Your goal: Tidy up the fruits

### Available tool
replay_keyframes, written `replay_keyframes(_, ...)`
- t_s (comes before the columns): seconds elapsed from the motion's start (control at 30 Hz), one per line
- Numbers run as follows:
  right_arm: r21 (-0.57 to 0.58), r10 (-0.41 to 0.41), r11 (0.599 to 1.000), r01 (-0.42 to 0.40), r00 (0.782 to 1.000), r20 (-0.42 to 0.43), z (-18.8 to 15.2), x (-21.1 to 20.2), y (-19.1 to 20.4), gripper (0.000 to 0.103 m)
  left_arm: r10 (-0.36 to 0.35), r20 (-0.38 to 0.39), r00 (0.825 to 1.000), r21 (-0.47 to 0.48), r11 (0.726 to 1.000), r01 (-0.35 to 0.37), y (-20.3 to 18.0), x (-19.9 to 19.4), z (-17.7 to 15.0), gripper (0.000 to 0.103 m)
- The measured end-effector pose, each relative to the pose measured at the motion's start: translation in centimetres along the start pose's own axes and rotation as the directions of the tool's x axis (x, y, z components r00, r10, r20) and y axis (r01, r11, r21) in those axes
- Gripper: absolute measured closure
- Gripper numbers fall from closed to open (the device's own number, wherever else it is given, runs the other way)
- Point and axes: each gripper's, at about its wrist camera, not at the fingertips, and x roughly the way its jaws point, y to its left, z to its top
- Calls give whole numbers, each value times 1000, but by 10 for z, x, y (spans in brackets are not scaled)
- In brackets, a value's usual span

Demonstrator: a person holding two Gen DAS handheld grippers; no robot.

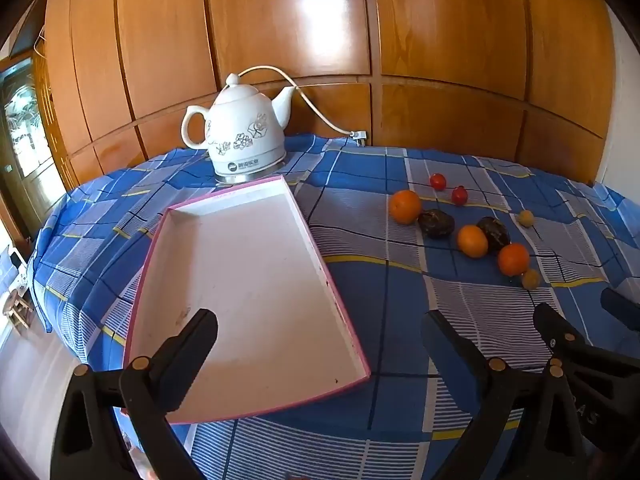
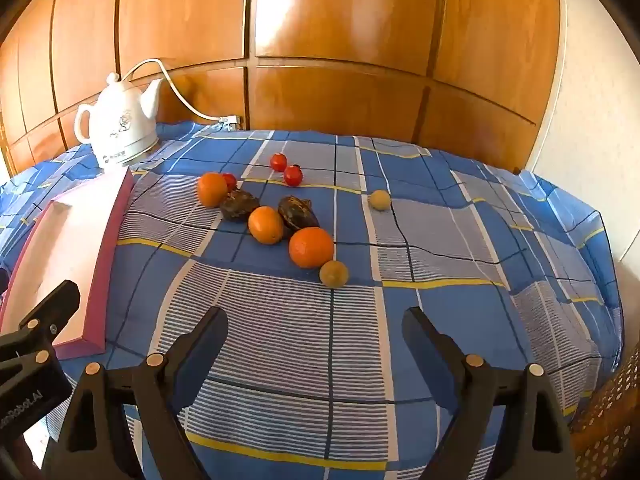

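A pink-rimmed white tray (image 1: pixel 304 216) lies empty on the blue plaid cloth; it shows at the left of the right wrist view (image 2: pixel 114 240). Loose fruit lies to its right: three oranges (image 2: pixel 311 247), two dark wrinkled fruits (image 2: pixel 298 212), three small red fruits (image 2: pixel 293 175) and two small yellow-green fruits (image 2: pixel 334 274). The fruit also shows in the left wrist view (image 1: pixel 472 241). My left gripper (image 1: pixel 320 324) is open and empty over the tray's near end. My right gripper (image 2: pixel 316 320) is open and empty, short of the nearest fruit.
A white ceramic electric kettle (image 1: pixel 244 140) with a white cord (image 1: pixel 312 108) stands behind the tray against the wooden panel wall. The table edge drops off on the left (image 1: pixel 44 280) and on the right (image 2: pixel 612 280). The right gripper's body shows in the left wrist view (image 1: pixel 592 364).
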Motion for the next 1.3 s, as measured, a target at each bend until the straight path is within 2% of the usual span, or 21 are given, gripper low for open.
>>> replay_keyframes(0.1, 10, 3, 1000, -3, 1000, -4, -3, 1, -3, 13, 4, 19, 1000, 11, 1000, -4, 1, -3, 1, 1)
replay_keyframes(0.2, 22, 1, 1000, 0, 1000, -17, 3, 2, -4, 13, -17, 24, 1000, -31, 999, 18, 17, -1, -6, 0)
replay_keyframes(0.3, -4, -9, 1000, 9, 1000, -6, 6, -1, 9, 13, -11, 14, 1000, -21, 1000, 11, 22, 0, -7, 0)
replay_keyframes(0.43, -28, -1, 1000, 1, 1000, -1, 1, 1, 9, 13, 19, -2, 1000, -15, 1000, -19, 11, 3, -1, 0)
replay_keyframes(1.3, -38, 19, 999, -17, 999, 38, 3, -7, 11, 13, 15, 2, 1000, -18, 1000, -15, 10, -2, 0, 0)
